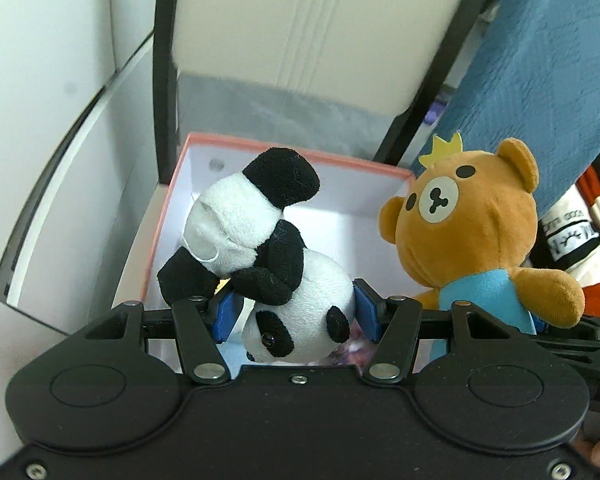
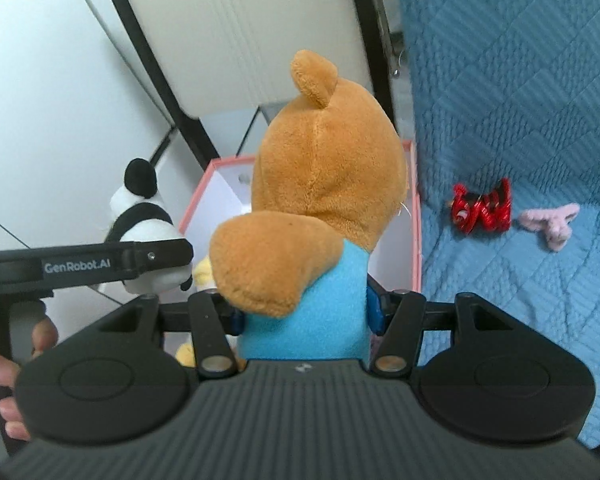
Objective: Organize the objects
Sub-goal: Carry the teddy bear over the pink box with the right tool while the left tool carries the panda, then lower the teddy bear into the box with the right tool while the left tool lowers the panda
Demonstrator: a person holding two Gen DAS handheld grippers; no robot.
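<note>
Left wrist view: left tool [image 1: 296, 312] clamps an upside-down panda plush [image 1: 260, 248] above a pink-rimmed box [image 1: 300, 157].
Right wrist view: right tool [image 2: 306, 312] grips a brown bear plush [image 2: 324, 184] by its blue body, over the same box, beside a blue quilted bed [image 2: 520, 120].

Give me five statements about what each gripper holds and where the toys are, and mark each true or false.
1. The left gripper is clamped on a panda plush. True.
2. The right gripper is empty. False: it grips a brown bear plush by its blue body.
3. The pink-rimmed box lies beneath the panda. True.
4. The bear wears a green crown. False: its crown is yellow.
5. A red toy and a pink toy are inside the box. False: both lie on the blue quilt.
</note>
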